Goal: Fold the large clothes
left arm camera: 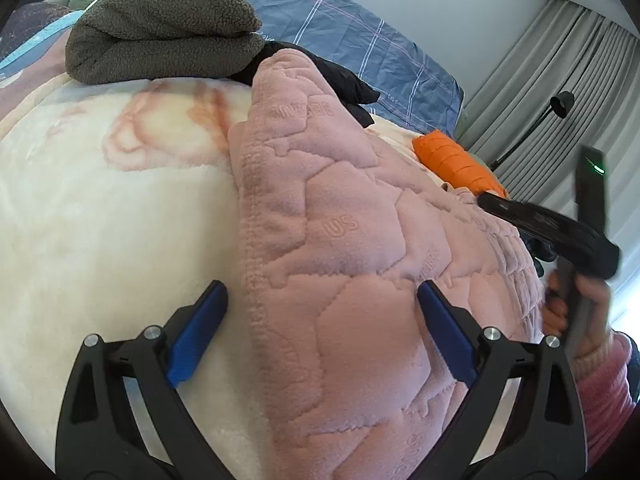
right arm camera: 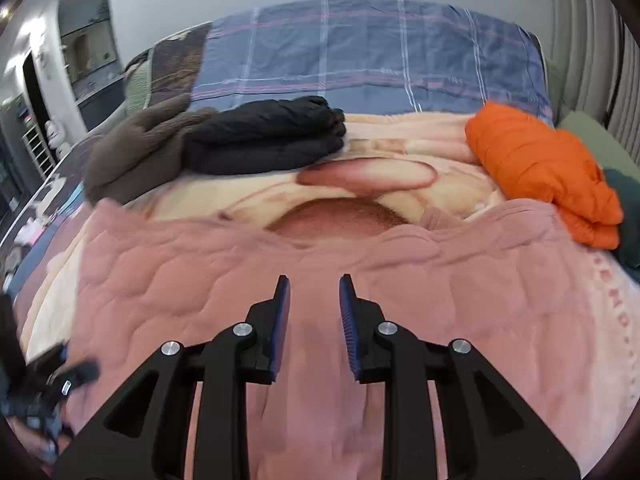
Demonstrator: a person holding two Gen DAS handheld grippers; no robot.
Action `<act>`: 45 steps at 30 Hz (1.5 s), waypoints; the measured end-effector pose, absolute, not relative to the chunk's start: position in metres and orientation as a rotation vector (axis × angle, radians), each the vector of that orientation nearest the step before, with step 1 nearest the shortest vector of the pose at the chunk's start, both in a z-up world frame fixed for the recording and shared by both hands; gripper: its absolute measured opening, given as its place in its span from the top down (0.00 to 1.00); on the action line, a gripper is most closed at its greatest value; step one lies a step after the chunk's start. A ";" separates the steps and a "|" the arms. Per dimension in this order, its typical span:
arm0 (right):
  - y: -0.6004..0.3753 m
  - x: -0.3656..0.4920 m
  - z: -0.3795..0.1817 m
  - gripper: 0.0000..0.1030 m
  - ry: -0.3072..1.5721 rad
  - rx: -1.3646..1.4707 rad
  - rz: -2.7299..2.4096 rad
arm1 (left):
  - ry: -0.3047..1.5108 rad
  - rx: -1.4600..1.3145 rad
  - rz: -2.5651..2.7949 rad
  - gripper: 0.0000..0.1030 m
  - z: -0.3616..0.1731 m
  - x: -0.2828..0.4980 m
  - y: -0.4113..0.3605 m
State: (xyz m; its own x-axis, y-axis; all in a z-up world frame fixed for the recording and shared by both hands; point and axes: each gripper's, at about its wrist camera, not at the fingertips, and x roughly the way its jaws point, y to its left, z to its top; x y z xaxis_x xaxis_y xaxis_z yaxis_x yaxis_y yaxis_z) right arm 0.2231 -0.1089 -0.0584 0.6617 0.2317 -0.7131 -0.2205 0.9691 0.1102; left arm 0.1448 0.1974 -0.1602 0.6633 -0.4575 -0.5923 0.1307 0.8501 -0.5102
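Evidently the pink fleece [left arm camera: 340, 248] is thick, soft and floppy, best pinched at its stitched edge; left gripper [left arm camera: 320, 320] wide open, right gripper [right arm camera: 314, 320] part-open, both empty.

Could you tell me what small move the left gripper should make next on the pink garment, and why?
Probably lower the left gripper and close it on the pink fleece garment's stitched edge. Its jaws are wide open, straddling that edge over the cream blanket, holding nothing. The right gripper is also open above the garment, so no fold can start until an edge is gripped.
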 end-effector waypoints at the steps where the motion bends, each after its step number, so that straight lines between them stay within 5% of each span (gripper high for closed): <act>1: -0.109 0.210 -0.053 0.75 0.801 0.017 0.284 | 0.779 -0.445 -0.342 0.06 -0.160 0.145 0.196; 4: -0.100 0.177 -0.048 0.71 0.777 -0.018 0.363 | 0.772 -0.446 -0.341 0.06 -0.160 0.144 0.196; 8: -0.050 0.110 -0.064 0.47 0.699 -0.250 0.494 | 0.754 -0.509 -0.325 0.07 -0.161 0.143 0.207; 14: 0.010 0.043 -0.095 0.39 0.620 -0.520 0.614 | 0.718 -0.624 -0.276 0.17 -0.163 0.141 0.236; 26: 0.048 0.032 -0.132 0.35 0.528 -0.843 0.601 | 0.768 -0.621 -0.287 0.16 -0.167 0.150 0.240; 35: 0.059 0.041 -0.136 0.27 0.512 -0.851 0.621 | 0.873 -0.486 -0.333 0.16 -0.137 0.201 0.233; 45: 0.076 0.053 -0.140 0.27 0.498 -0.855 0.598 | 0.824 -0.602 -0.498 0.19 -0.179 0.274 0.242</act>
